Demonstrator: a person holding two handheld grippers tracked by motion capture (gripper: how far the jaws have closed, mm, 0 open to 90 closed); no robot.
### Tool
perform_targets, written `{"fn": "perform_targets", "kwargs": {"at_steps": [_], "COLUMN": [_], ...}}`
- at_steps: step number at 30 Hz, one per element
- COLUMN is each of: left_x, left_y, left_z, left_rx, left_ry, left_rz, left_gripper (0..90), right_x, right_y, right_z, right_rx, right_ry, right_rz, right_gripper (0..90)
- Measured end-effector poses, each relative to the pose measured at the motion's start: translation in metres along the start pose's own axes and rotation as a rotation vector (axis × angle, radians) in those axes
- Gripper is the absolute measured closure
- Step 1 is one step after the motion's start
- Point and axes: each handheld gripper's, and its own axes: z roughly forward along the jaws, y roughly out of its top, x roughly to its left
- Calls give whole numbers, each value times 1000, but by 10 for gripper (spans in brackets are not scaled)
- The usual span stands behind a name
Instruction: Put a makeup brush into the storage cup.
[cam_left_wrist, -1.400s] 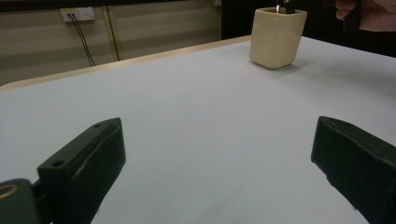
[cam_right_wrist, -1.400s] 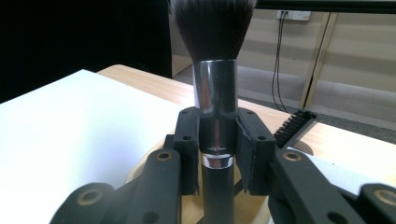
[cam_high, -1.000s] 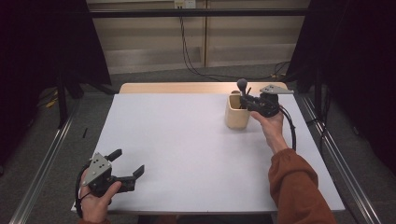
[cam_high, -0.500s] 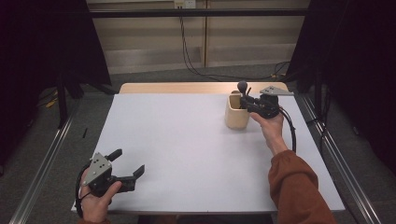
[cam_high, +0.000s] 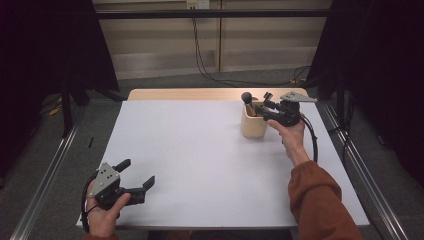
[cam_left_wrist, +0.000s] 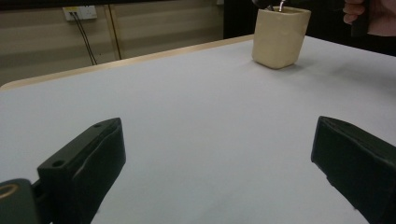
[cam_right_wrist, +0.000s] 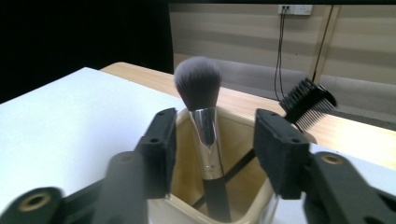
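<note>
My left tool (cam_high: 134, 176) rests idle at the near left of the surface (cam_high: 200, 150), jaws wide apart. At the far right, my right tool (cam_right_wrist: 212, 140) has just been opening around the brush (cam_right_wrist: 201, 93) standing in the cup (cam_high: 252, 125), pads clear. I should back straight off without nudging it. Its long axis stands near upright, bristles up.

Cream cup (cam_high: 253, 126), grey-tipped brush (cam_right_wrist: 198, 81)

Brush (cam_right_wrist: 204, 121) handle base hidden in cup (cam_right_wrist: 243, 140), comb (cam_right_wrist: 306, 103) handle too
</note>
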Motion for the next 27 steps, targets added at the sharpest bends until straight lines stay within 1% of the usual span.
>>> {"fn": "perform_targets", "kwargs": {"at_steps": [2, 9, 12, 13, 14, 15, 16, 21, 25, 27], "left_x": [1, 1, 1, 1, 1, 1, 0, 0, 1, 2], "left_y": [0, 0, 0, 0, 0, 0, -1, -1, -1, -1], "left_z": [0, -1, -1, -2, -2, -2, -3, -3, -4, -4], "left_rx": [-2, -4, -6, -7, -6, -8, -10, -6, -6, -6], "left_ry": [5, 8, 6, 3, 4, 6, 7, 4, 9, 14], "left_rz": [-6, -2, -3, -2, 3, 0, -3, -1, 2, -4], "left_gripper": [31, 31, 31, 31, 31, 31, 31, 30, 31, 31], "right_x": [0, 3, 6, 8, 8, 9, 11, 12, 13, 13], "right_y": [1, 1, 0, 1, 1, 1, 1, -1, -4, -6], "right_z": [-1, -5, -6, -7, -7, -8, -10, -15, -19, -22], "right_rx": [-2, -8, -10, -17, -17, -23, -25, -35, -30, -32], "right_ry": [6, 23, 27, 26, 26, 26, 15, 10, 17, 19], "right_rz": [-14, -22, -24, -15, -15, -17, -11, -8, 6, 15], "right_gripper": [439, 378, 311, 260, 260, 242, 196, 110, 70, 59]}}
